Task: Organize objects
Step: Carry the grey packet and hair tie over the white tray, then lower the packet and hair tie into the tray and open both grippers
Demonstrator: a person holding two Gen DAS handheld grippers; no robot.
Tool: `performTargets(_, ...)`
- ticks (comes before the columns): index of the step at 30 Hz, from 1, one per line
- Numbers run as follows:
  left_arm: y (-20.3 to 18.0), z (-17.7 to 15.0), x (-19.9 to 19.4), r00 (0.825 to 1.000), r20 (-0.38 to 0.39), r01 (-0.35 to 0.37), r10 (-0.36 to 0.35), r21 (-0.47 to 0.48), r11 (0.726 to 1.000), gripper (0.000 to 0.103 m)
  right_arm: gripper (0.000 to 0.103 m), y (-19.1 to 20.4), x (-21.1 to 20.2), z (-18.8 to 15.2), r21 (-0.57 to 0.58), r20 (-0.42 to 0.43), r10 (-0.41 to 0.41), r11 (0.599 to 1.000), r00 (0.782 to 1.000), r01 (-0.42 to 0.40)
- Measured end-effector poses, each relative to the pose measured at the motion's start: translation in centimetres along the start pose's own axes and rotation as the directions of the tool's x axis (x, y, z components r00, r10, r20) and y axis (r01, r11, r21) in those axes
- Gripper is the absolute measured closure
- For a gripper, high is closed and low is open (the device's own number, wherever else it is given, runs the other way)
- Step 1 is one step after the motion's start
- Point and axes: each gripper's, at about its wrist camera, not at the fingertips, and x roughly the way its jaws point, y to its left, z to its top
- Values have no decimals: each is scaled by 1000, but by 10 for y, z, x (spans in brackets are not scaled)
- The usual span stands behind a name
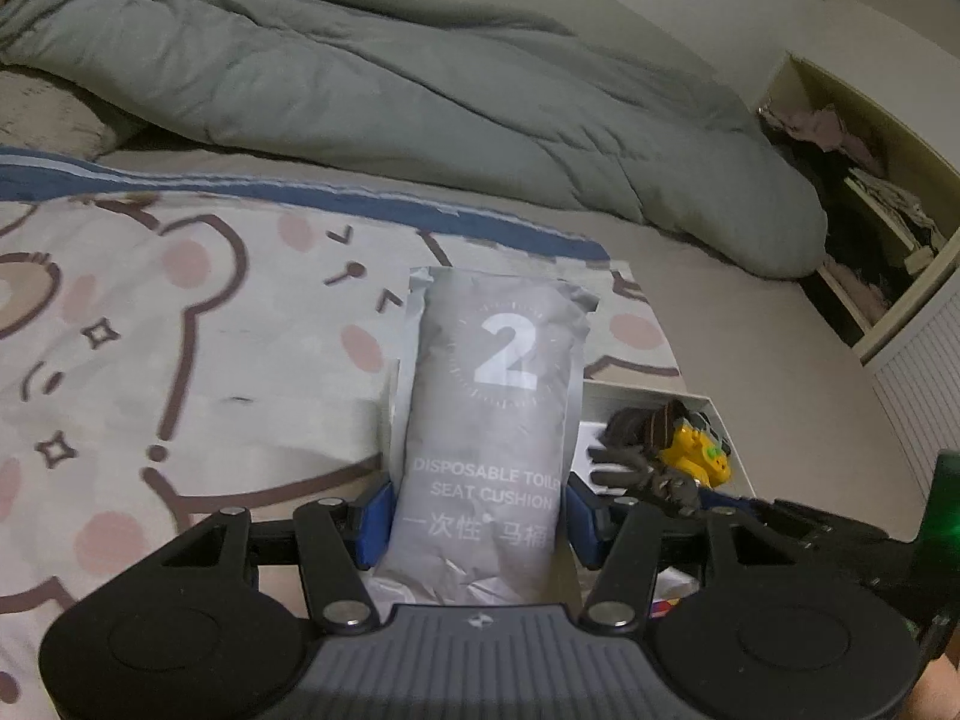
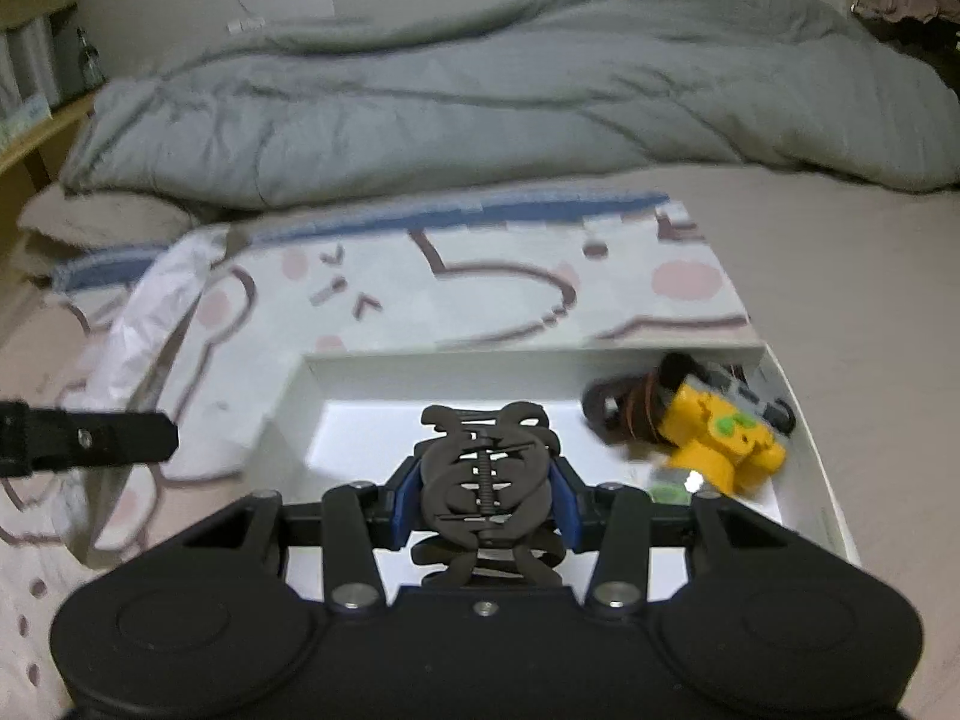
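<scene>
My left gripper point(image 1: 477, 516) is shut on a grey pouch point(image 1: 492, 420) printed with a large "2" and "disposable toilet seat cushion"; its blue pads press both sides and the pouch stands upright. My right gripper point(image 2: 485, 501) is shut on a dark brown hair claw clip point(image 2: 486, 480), held over a white open box point(image 2: 804, 438). Inside the box at the right lie a yellow toy point(image 2: 720, 444) and a brown striped item point(image 2: 630, 414). In the left wrist view the white box point(image 1: 729, 420), the yellow toy point(image 1: 699, 450) and the clip point(image 1: 636, 468) in the right gripper show at the right.
A bear-print blanket point(image 1: 180, 330) covers the bed in front. A bunched grey-green duvet point(image 1: 390, 96) lies behind it. Open shelves with clothes point(image 1: 870, 210) stand at the far right. A white crumpled bag point(image 2: 150, 324) lies left of the box, and the left gripper's black finger point(image 2: 90, 438) enters from the left.
</scene>
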Motion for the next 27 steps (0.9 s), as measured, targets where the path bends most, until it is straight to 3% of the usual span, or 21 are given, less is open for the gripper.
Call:
performTargets(10,-30,-2,50,998,-52,19,-19,-10,1000,45,58,-30,12,-19,5,-67,-98,995,993,98)
performTargets(17,-51,-15,91,992,-127,-21,25,35,999,45,57,-40,9,-21,42,-65,-65,997,996,68)
performTargets(22,-48,-22,110,989,-145,-48,44,-22,999,44,56,-48,10,-19,117,-98,-48,991,994,59)
performTargets(27,-42,-25,117,984,-167,-65,54,-60,996,31,55,-61,6,-18,220,-111,6,975,994,19)
